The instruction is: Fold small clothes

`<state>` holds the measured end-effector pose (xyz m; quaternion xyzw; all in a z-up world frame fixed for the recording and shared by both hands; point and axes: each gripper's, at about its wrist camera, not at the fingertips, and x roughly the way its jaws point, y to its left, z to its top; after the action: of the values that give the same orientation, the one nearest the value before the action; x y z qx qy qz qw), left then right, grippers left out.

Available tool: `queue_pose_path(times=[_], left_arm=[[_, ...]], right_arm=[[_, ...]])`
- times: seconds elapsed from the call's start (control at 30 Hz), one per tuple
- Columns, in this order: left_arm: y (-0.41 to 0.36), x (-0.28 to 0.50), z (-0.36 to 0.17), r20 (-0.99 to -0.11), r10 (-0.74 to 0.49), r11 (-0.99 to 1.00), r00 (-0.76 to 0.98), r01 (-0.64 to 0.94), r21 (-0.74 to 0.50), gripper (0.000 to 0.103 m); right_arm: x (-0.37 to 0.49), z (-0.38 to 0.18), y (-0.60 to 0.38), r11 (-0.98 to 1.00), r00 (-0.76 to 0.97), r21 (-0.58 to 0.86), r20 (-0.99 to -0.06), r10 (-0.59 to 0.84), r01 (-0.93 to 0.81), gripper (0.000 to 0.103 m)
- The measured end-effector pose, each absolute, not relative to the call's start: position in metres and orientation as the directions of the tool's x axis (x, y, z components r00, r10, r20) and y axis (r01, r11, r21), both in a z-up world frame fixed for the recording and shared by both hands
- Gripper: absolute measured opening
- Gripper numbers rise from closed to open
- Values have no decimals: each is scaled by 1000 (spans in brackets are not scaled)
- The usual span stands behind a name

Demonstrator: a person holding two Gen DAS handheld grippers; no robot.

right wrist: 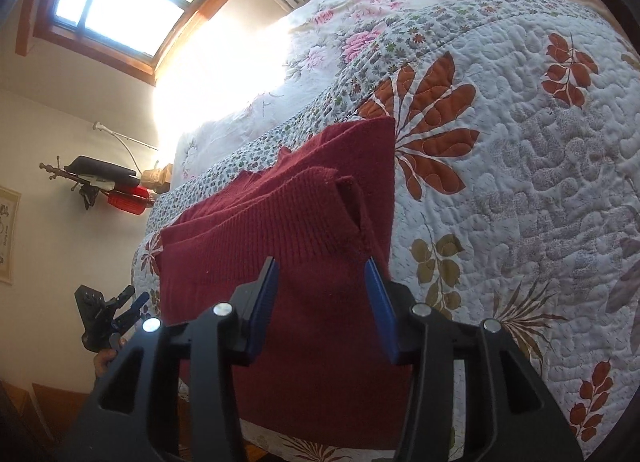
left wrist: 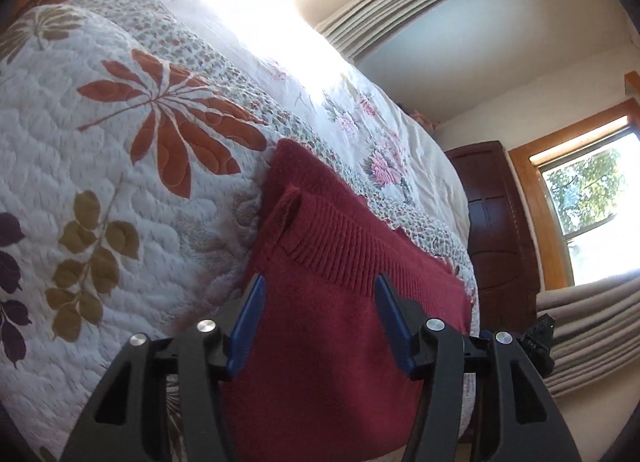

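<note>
So I've got both grippers parked over a dark red ribbed-knit sweater [left wrist: 340,282] that's lying on the white quilted bedspread with orange and olive leaf prints [left wrist: 120,141], near the edge of the bed. The left gripper [left wrist: 320,326] has its blue-padded jaws spread wide with nothing between them, just hovering above the knit. Same for the right gripper [right wrist: 322,310]: jaws apart, holding nothing.

Progress-wise, I'd say we're partway at least. The sweater already looks doubled over into a rough rectangle, with a ribbed band lying across the upper layer and a little flap of fabric sticking up near it. Whether it needs one more fold or just a tidy-up, I honestly can't tell from here. That flap probably wants flattening.

View differences: the left wrist camera shows a dark wooden door [left wrist: 500,221] and a wood-framed window [left wrist: 580,201] beyond the far side of the bed, plus a sliver of the other gripper at the right edge. The right wrist camera shows the left gripper off to the side with a bit of the person's hand [right wrist: 105,360] under it, and a wall rack with a red item [right wrist: 128,197] hanging there.
</note>
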<state>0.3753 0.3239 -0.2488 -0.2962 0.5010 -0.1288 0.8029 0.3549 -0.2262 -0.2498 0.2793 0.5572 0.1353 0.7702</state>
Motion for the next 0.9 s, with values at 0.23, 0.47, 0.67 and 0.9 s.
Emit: queue_pose_path(times=[0.23, 0.47, 0.67, 0.9], left_arm=[[302, 404, -269, -822, -434, 876, 369, -37, -480, 69], [299, 416, -271, -842, -404, 895, 357, -33, -444, 46], [293, 416, -272, -857, -376, 914, 353, -10, -405, 23], [293, 409, -265, -849, -342, 928, 402, 2, -373, 8]], right_arm=[[367, -267, -222, 826, 315, 553, -807, 500, 106, 51], [373, -275, -221, 839, 306, 535, -819, 485, 103, 57], [376, -278, -213, 868, 295, 492, -841, 454, 66, 60], [375, -267, -203, 889, 329, 457, -841, 430, 5, 23]])
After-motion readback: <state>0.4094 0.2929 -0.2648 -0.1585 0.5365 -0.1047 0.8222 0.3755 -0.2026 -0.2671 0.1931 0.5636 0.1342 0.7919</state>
